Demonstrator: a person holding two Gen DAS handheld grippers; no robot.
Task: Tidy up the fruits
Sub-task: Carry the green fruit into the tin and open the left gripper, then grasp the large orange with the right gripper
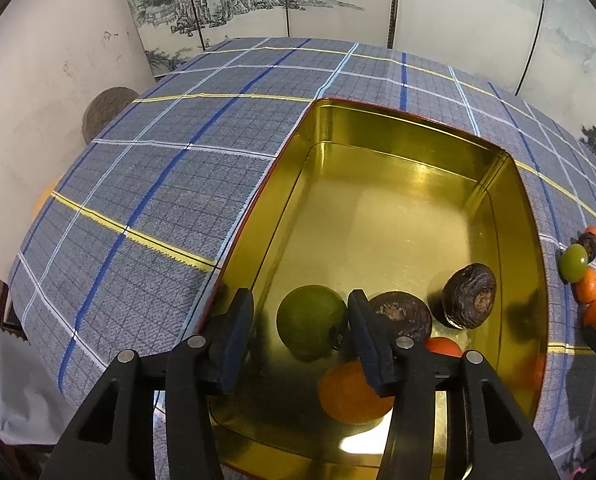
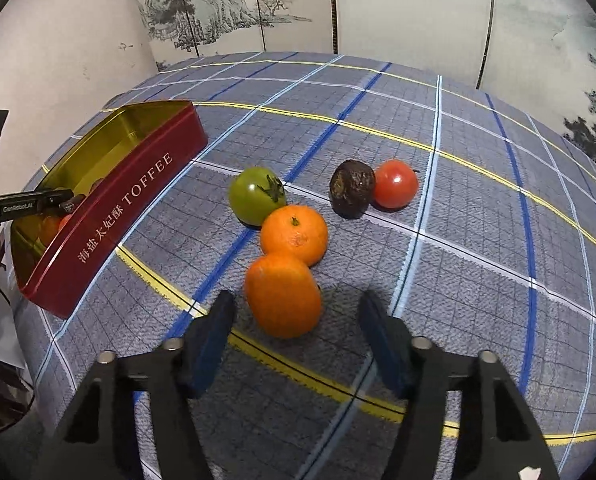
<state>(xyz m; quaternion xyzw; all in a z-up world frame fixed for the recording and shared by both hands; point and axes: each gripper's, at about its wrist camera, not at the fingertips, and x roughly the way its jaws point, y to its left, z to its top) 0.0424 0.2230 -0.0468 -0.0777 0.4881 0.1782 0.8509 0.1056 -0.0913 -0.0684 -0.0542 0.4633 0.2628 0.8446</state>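
The tablecloth (image 2: pixel 378 112) is grey-blue, finely gridded in dark lines and crossed by a plaid of white, pale blue, deep blue and yellow stripes. My tin (image 2: pixel 134 200) is dark red outside with white lettering, and shiny gold inside (image 1: pixel 398 216). In it I see a green fruit (image 1: pixel 311 322), two dark brown wrinkled fruits (image 1: pixel 469 295), an orange one (image 1: pixel 348 396) and a red one (image 1: pixel 442 346). Out on the cloth lie a green tomato (image 2: pixel 254 196), two bright orange mandarins (image 2: pixel 294 234), a brown-black fruit (image 2: pixel 351 189) and a glossy red tomato (image 2: pixel 396 184). My grippers are black with dark blue pads (image 2: pixel 210 344). The screen (image 2: pixel 226 12) behind is cream, painted with grey ink mountains and pines.
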